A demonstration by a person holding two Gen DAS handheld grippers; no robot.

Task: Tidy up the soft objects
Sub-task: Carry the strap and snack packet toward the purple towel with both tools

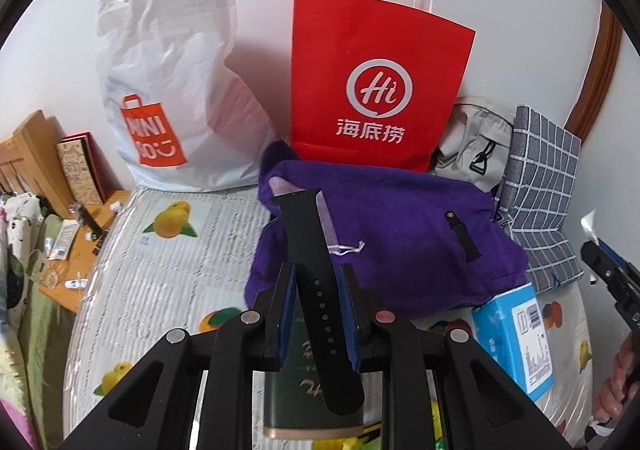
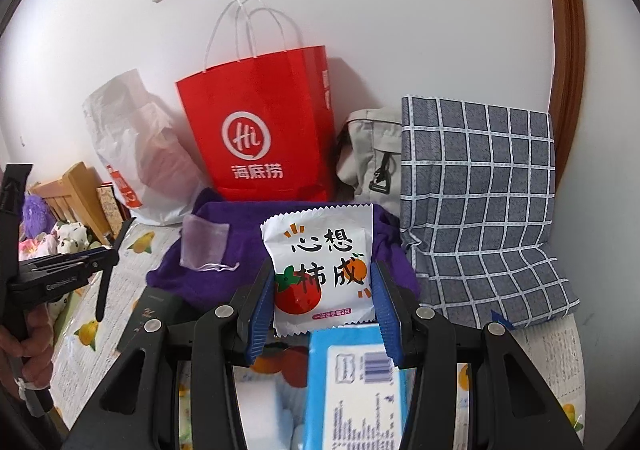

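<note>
My left gripper [image 1: 317,272] is shut on a black watch strap [image 1: 316,274], which stands up between the blue pads over a purple towel [image 1: 400,242]. A second, shorter strap piece [image 1: 464,238] lies on that towel. My right gripper [image 2: 322,278] is shut on a white sachet [image 2: 322,270] printed with a tomato and an orange, held upright. The purple towel [image 2: 200,274] lies behind it with a small sheer pouch [image 2: 202,246] on top. The left gripper [image 2: 60,278] also shows at the left edge of the right wrist view, held by a hand.
Against the wall stand a red paper bag [image 1: 380,82], a white plastic bag [image 1: 172,90], a beige bag [image 1: 472,138] and a checked grey cushion [image 2: 480,202]. A blue box [image 1: 516,338] and a dark green box [image 1: 308,390] lie on the fruit-print mattress [image 1: 160,258]. A cluttered wooden bedside table [image 1: 72,250] stands left.
</note>
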